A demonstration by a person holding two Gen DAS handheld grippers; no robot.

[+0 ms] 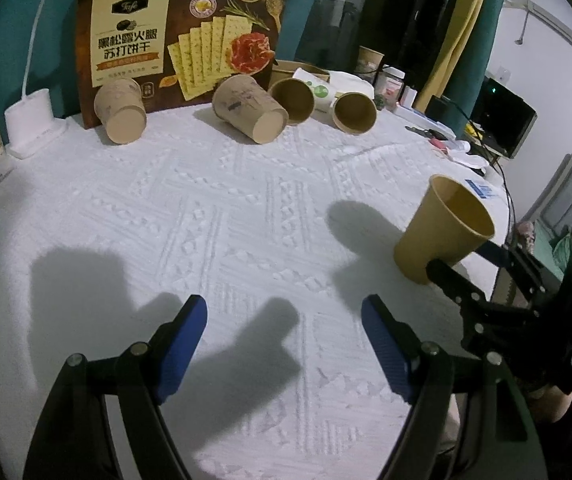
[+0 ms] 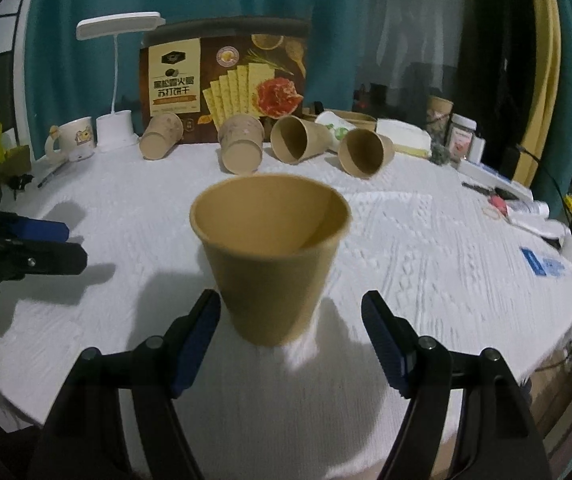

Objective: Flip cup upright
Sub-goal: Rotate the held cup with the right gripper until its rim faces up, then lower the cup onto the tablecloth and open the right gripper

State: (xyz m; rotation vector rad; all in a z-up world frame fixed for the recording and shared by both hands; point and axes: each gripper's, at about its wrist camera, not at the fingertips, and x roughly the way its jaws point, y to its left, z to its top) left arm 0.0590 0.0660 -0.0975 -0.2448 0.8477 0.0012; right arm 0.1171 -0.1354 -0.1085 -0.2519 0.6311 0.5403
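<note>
The right hand-held gripper (image 2: 290,332) reaches forward low over the table (image 2: 425,264), its two blue-padded fingers (image 2: 196,344) spread wide apart with nothing clamped. The brown paper cup (image 2: 272,256) stands upright, mouth up, on the white textured cloth just ahead of them and between their lines; the left finger's tip sits just beside the cup's lower wall, while the right finger is clear of it. Whether the left tip touches the cup cannot be told.

The left hand-held gripper (image 1: 284,344) is held level above bare cloth, well to the left of the cup (image 1: 443,228), its fingers also spread apart and empty.

Along the far edge of the table four more paper cups (image 2: 242,148) lie on their sides in front of an upright cracker box (image 2: 226,80), with a white desk lamp (image 2: 116,80) and a mug (image 2: 74,138) at the left.
</note>
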